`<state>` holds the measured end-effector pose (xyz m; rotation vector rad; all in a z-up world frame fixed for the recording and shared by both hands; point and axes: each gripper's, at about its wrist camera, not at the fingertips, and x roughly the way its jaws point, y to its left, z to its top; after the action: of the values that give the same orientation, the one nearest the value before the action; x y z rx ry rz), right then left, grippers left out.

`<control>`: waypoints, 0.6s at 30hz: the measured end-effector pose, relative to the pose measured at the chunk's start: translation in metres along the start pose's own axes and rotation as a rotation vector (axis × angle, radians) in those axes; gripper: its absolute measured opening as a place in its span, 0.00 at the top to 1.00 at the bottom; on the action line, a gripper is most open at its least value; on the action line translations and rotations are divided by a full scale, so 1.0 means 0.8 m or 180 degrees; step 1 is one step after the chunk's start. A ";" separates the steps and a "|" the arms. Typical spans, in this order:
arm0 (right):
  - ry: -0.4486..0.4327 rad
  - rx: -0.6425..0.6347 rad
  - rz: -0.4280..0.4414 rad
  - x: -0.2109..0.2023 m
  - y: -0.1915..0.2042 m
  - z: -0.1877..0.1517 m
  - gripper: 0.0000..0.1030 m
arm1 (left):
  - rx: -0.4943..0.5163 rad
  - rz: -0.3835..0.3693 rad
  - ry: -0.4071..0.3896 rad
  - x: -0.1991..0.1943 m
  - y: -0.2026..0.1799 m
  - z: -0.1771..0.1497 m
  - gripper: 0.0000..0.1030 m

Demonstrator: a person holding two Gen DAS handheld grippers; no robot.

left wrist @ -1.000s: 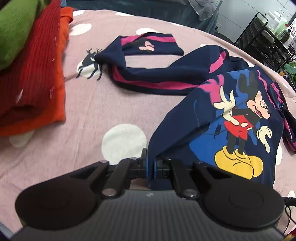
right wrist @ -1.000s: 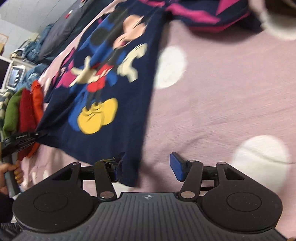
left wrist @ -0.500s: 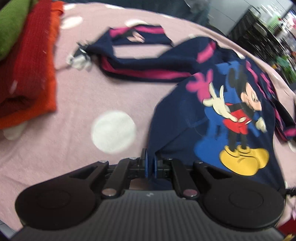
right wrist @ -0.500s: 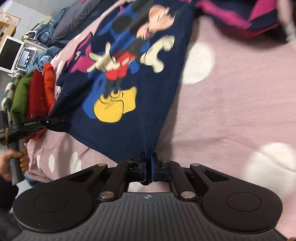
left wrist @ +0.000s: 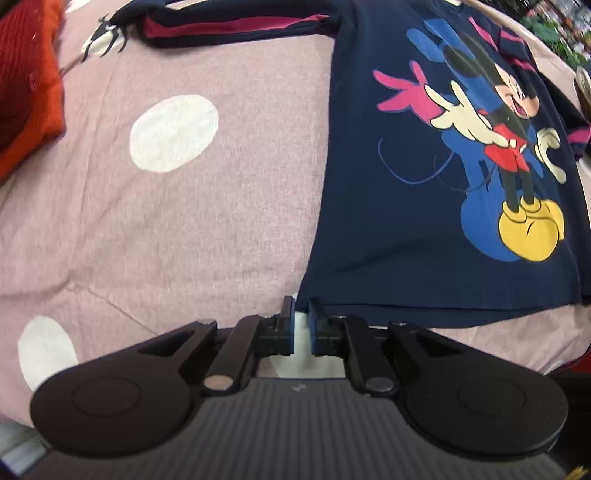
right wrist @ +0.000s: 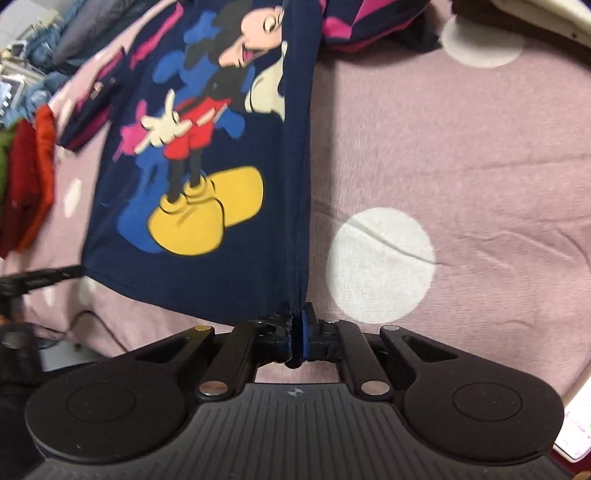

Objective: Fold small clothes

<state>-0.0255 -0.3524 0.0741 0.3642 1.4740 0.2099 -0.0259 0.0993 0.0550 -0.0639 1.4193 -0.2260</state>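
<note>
Shirt: a navy-blue cotton child's long-sleeved shirt with a cartoon mouse print (left wrist: 424, 206) lies spread face up on the bed, hem edge nearest both cameras, one sleeve with magenta stripes (left wrist: 236, 27) stretched out sideways at the far end.
Hem corners: the corner seen in the left wrist view sits just at the tips of the left tongs; the other corner is pinched by the right tongs.
Left tongs (left wrist: 301, 314): blue pads slightly apart, a narrow gap between them, the shirt corner at the tips but not gripped as far as shows.
Right tongs (right wrist: 296, 323): pressed together on the shirt's side seam at the hem, cloth running straight up from the pads.
Bed cover: a pink-mauve fabric sheet with large white dots (left wrist: 173, 206) carries everything.
Stack: folded red and orange knitted garments (left wrist: 22, 81) lie at the left edge of the bed, well apart from the shirt; a green one (right wrist: 3, 166) shows in the right wrist view.
</note>
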 end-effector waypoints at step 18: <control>-0.0859 -0.0125 -0.0538 -0.143 -0.039 0.037 0.54 | -0.0289 0.0314 -0.0528 -0.075 0.011 0.043 0.13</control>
<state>-0.0094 -0.4252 0.1710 0.2247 1.2252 0.0513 0.0013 0.1161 0.1169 -0.0851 1.2633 -0.0727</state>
